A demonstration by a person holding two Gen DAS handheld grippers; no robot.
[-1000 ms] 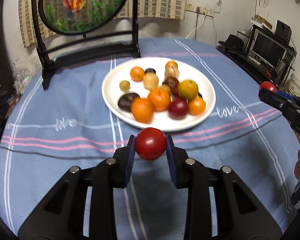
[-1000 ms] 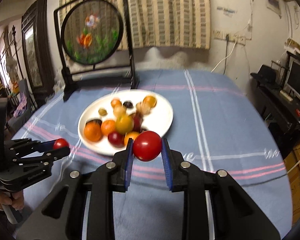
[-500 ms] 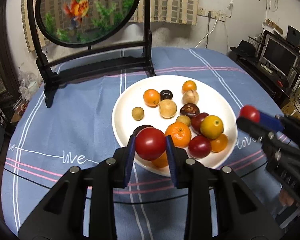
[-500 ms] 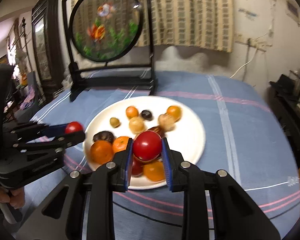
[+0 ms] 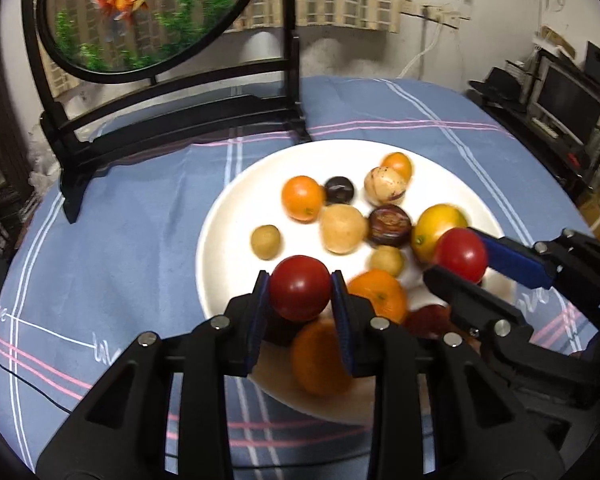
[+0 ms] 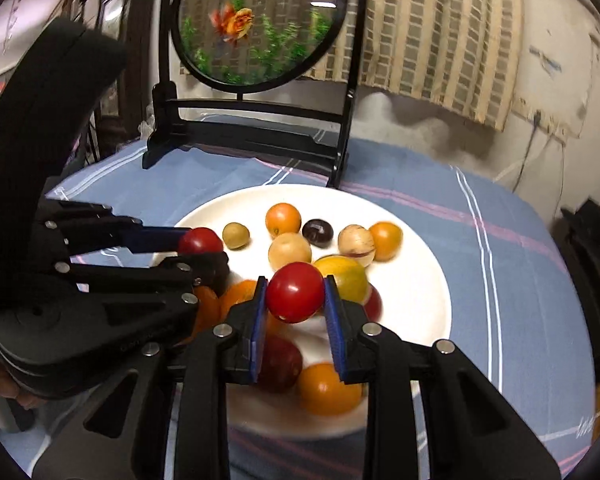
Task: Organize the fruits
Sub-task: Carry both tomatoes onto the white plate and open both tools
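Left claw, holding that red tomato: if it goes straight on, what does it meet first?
Probably the white plate, on the bare patch before the small tan fruit; depth is unclear.

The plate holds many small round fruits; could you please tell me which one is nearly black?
The dark plum at the plate's far side, between an orange and a beige speckled fruit; no other is so dark.

Left gripper (image 5: 300,292) jaws clamping red tomato (image 5: 299,287), white plate (image 5: 224,220) of fruit below
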